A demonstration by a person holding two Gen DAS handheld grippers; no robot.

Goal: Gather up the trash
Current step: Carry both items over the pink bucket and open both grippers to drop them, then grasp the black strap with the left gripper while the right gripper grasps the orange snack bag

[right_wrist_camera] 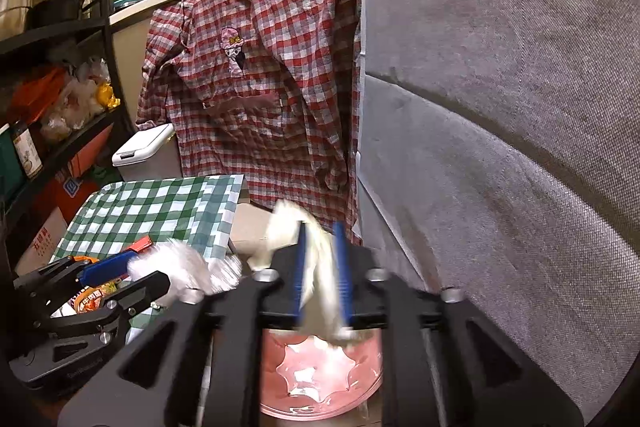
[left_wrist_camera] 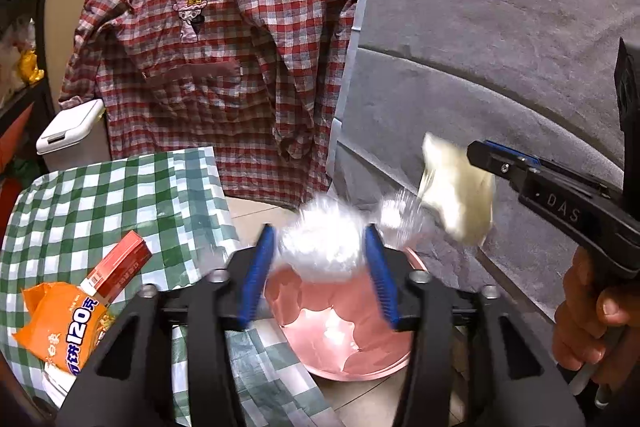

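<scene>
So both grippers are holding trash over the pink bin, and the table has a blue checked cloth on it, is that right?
Not quite: the cloth is green and white checked, as the left wrist view shows. The rest holds: the left gripper grips clear crumpled plastic and the right gripper a white wad, both above the pink bin.

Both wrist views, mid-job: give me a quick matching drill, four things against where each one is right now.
Things:
1. clear plastic wad
2. cream tissue
3. pink bin
4. orange snack bag

Places:
a. on the green checked cloth
b. between the left gripper fingers
c. on the floor below both grippers
d. between the right gripper fingers

Pairs: 1-b, 2-d, 3-c, 4-a
</scene>
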